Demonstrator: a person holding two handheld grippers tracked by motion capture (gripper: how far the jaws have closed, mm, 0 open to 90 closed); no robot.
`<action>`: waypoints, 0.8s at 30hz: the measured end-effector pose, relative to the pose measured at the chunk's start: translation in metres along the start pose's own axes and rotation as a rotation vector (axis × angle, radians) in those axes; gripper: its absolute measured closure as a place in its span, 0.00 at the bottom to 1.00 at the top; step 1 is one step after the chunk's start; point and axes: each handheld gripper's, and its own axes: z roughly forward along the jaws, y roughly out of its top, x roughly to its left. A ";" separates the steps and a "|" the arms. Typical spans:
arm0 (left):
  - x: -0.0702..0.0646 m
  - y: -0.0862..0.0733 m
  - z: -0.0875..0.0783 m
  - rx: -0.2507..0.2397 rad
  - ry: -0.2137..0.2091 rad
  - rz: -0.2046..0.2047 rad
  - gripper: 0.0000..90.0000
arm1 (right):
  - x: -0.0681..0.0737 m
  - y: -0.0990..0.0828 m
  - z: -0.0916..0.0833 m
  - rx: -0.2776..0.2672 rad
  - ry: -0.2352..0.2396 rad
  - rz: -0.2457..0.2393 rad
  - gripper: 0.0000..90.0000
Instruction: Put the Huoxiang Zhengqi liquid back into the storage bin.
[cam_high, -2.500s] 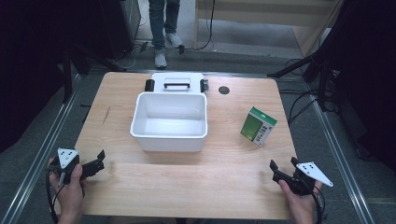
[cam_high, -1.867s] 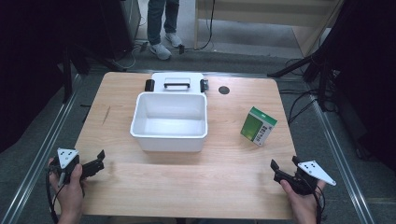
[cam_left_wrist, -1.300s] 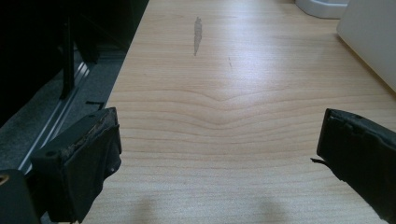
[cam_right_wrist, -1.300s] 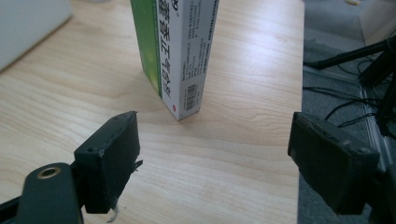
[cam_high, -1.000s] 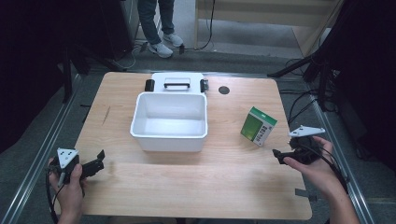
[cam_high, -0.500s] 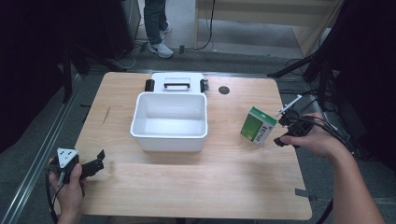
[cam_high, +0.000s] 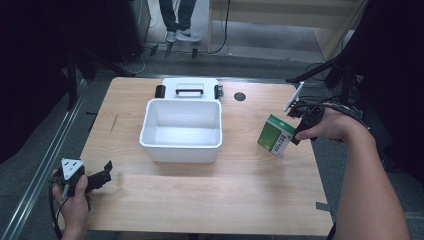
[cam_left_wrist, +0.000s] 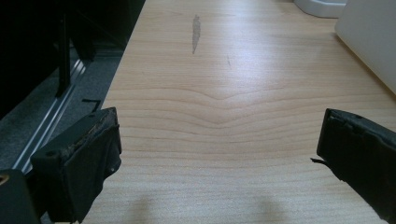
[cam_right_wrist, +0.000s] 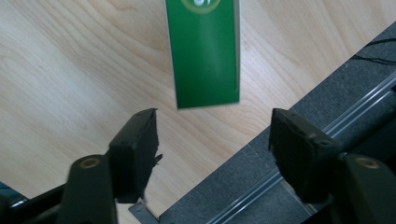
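Green carton (cam_high: 276, 135) stands tilted on the wooden table (cam_high: 210, 200), at about 3 o'clock from the white bin (cam_high: 182, 131) and apart from it. The bin's lid (cam_high: 189, 88) lies at 12 o'clock of the bin, touching its far rim.

Change noted: a second ago the right gripper (cam_high: 299, 131) was near the table's right edge, short of the carton. It now sits just beside the carton's right side. Its jaws have just been closing and stand partly apart; in the right gripper view the carton's near end (cam_right_wrist: 203, 51) lies just ahead of the tips, not between the pads (cam_right_wrist: 140, 140), so nothing is held.

Left gripper (cam_high: 102, 175) rests at 7 o'clock of the bin as before, jaws wide apart over bare wood, empty.

Judgement: the approach is almost done. The gripper has to advance a little further to straddle the carton before closing. Likely destination is the bin.
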 end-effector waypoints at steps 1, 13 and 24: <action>0.000 0.000 0.000 0.000 0.000 0.000 0.01 | 0.000 0.003 0.000 0.004 -0.009 0.000 0.42; 0.000 0.000 0.000 0.005 0.001 0.004 0.01 | 0.000 0.015 0.006 -0.069 -0.011 -0.016 0.53; 0.000 0.000 0.000 0.006 0.000 0.004 0.01 | 0.000 0.020 0.020 -0.148 0.092 0.008 0.65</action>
